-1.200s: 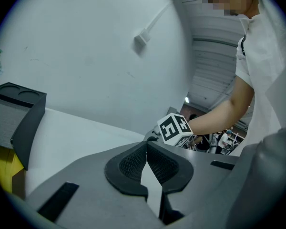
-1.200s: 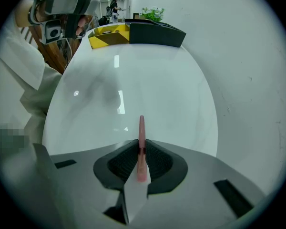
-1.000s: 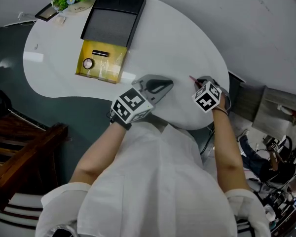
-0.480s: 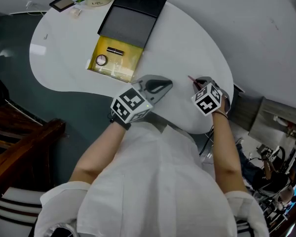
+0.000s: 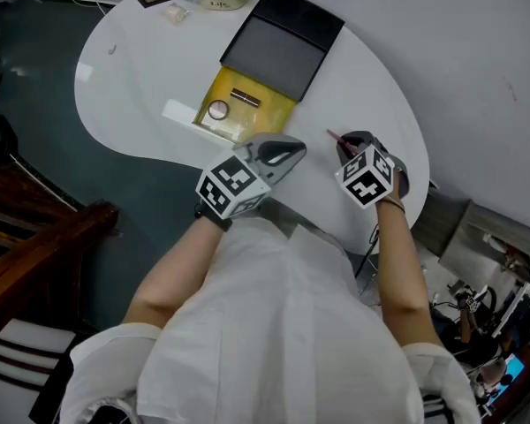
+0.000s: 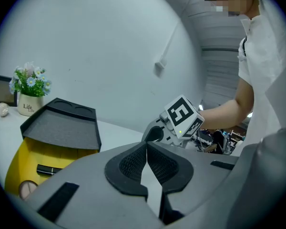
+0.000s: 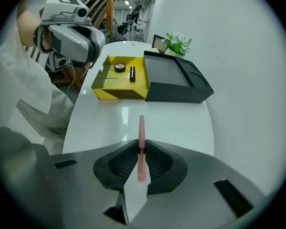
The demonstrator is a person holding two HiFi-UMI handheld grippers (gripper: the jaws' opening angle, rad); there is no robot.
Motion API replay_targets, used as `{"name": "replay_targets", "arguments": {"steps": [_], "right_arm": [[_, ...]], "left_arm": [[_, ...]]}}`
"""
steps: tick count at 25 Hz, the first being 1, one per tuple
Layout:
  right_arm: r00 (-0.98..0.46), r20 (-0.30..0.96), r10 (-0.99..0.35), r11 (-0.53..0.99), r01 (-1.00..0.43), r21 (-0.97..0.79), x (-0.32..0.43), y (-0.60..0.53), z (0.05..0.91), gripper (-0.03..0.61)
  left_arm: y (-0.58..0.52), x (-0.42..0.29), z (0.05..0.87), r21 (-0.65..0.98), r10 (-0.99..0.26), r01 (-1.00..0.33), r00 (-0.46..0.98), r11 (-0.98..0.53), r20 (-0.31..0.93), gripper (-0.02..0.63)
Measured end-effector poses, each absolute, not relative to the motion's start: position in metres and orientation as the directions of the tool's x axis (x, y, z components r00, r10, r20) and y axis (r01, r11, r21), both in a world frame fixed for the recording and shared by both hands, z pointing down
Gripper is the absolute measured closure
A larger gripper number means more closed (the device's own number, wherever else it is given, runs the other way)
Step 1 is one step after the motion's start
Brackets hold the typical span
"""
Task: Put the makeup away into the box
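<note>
We log a yellow box [image 5: 267, 123], open, black lid [image 5: 283, 41] at 1 o'clock, holding a round compact [image 5: 217, 109] and a black tube [image 5: 245, 99]. A slim pink stick [image 7: 141, 128] sits at its 3 o'clock, pinched in the right gripper [image 7: 140, 151].

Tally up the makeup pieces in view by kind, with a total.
pink pencil: 1
black tube: 1
round compact: 1
Total: 3

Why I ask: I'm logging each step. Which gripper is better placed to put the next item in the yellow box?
Right. The right gripper grips a slim pink makeup pencil, aimed at the open yellow box; the left gripper is shut, empty.
</note>
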State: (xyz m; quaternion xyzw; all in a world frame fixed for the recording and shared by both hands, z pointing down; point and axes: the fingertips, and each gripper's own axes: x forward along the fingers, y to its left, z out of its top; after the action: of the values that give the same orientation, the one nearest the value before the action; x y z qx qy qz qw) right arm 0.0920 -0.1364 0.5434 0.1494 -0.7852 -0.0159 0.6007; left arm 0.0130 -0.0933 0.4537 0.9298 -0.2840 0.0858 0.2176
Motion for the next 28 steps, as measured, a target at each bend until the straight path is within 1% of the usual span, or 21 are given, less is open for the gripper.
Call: {"name": "replay_targets", "arguments": {"steps": [15, 24, 28], "right_arm": [[-0.323, 0.924, -0.206, 0.978, -0.033, 0.207, -0.060, -0.138, 0.527, 0.532], [-0.309, 0.937, -0.162, 0.971, 0.117, 0.206, -0.117, -0.122, 0.545, 0.532], [-0.272, 0.952, -0.140, 0.965, 0.176, 0.193, -0.127, -0.114, 0.562, 0.532]], "left_arm": [[-0.101, -0.100, 0.454, 0.356, -0.558, -0.636, 0.772, -0.685, 0.305, 0.595], [-0.097, -0.149, 0.460, 0.357, -0.575, -0.659, 0.752, -0.662, 0.321, 0.595], [-0.096, -0.166, 0.461, 0.353, -0.583, -0.667, 0.745, -0.656, 0.323, 0.594]]}}
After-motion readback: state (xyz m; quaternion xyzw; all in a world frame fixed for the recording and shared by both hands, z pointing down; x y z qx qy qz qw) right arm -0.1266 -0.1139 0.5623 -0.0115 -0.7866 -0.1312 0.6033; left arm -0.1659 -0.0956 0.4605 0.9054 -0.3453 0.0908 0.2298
